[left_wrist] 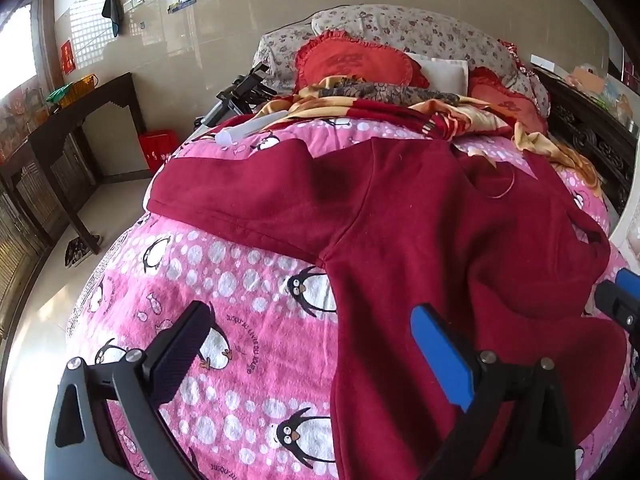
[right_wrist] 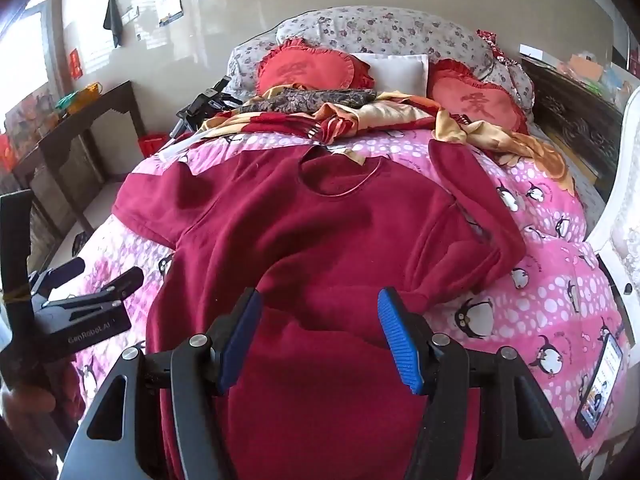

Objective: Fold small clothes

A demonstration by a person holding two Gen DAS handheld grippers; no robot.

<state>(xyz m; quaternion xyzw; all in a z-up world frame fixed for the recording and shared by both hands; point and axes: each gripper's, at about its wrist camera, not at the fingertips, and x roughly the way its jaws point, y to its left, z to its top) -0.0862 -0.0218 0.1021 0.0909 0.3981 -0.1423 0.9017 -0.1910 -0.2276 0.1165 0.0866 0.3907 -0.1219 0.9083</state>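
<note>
Right gripper (right_wrist: 320, 340): jaws apart, nothing between the pads, poised over the near hem of the dark red sweater (right_wrist: 320, 232). Left gripper (left_wrist: 308, 356): jaws spread wide and empty, straddling the garment's left side edge and the pink penguin blanket (left_wrist: 224, 280). The sweater lies flat, its long axis running away from both grippers toward the collar (right_wrist: 340, 176); the right gripper sits nearer its midline.

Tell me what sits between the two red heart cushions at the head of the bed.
A white pillow lies between the heart cushions, clearest in the right wrist view.
</note>
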